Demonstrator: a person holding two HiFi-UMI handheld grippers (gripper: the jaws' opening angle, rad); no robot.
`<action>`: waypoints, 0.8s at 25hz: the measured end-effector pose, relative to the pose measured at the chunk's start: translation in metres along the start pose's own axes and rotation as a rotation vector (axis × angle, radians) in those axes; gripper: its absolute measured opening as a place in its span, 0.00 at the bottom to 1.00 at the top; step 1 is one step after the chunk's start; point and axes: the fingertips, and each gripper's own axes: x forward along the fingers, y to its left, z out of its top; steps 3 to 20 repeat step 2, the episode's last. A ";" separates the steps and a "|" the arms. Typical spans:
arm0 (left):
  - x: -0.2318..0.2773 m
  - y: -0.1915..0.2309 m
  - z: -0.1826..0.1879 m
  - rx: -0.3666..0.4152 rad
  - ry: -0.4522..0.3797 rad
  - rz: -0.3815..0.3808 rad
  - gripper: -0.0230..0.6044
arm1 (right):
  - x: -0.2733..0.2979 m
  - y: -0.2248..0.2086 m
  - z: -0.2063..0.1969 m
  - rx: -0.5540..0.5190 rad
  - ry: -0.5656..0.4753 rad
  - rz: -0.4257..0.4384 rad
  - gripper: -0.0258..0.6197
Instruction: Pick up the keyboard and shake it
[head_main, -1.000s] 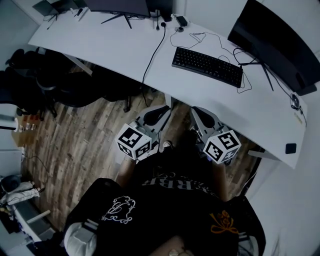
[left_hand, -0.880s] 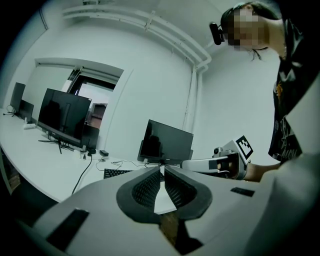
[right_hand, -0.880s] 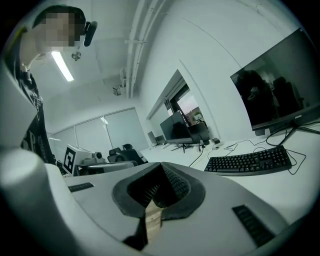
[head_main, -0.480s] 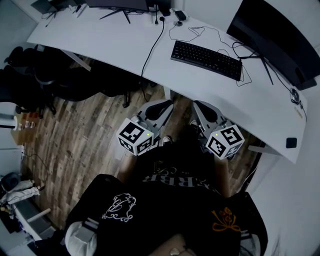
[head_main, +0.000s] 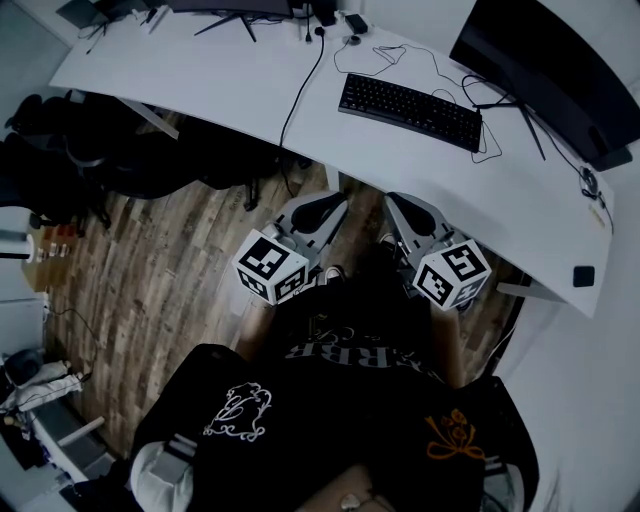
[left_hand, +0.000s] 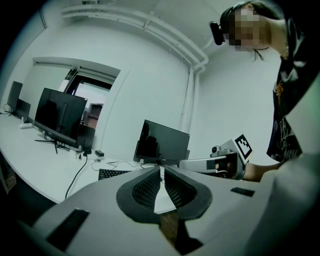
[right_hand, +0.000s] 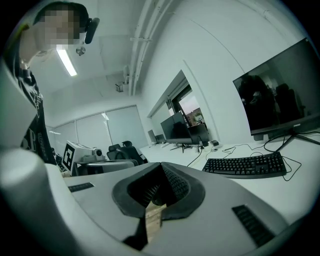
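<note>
A black keyboard (head_main: 410, 110) lies flat on the white desk (head_main: 220, 85), its cable trailing behind it. Both grippers hover over the wooden floor, short of the desk's near edge and close to the person's body. My left gripper (head_main: 336, 204) is shut with nothing between its jaws; from its own view (left_hand: 161, 168) the keyboard (left_hand: 114, 173) shows far off to the left. My right gripper (head_main: 393, 202) is shut and empty too (right_hand: 162, 166), and its view has the keyboard (right_hand: 245, 166) ahead on the right. Neither gripper touches the keyboard.
A large dark monitor (head_main: 540, 75) stands on the desk behind the keyboard, with loose cables (head_main: 400, 60) near it. A small black object (head_main: 583, 275) sits at the desk's right end. Dark office chairs (head_main: 90, 150) stand under the desk at left.
The head view has shifted a little, so the desk sits higher in the picture. Both grippers stay shut and nearly still. The keyboard has not moved on the desk.
</note>
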 end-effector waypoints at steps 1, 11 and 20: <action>0.001 -0.001 0.000 0.001 0.000 -0.004 0.10 | 0.000 0.000 0.000 -0.002 0.001 0.000 0.05; 0.002 -0.002 0.000 0.003 0.001 -0.007 0.10 | 0.000 0.000 0.001 -0.004 0.001 -0.001 0.05; 0.002 -0.002 0.000 0.003 0.001 -0.007 0.10 | 0.000 0.000 0.001 -0.004 0.001 -0.001 0.05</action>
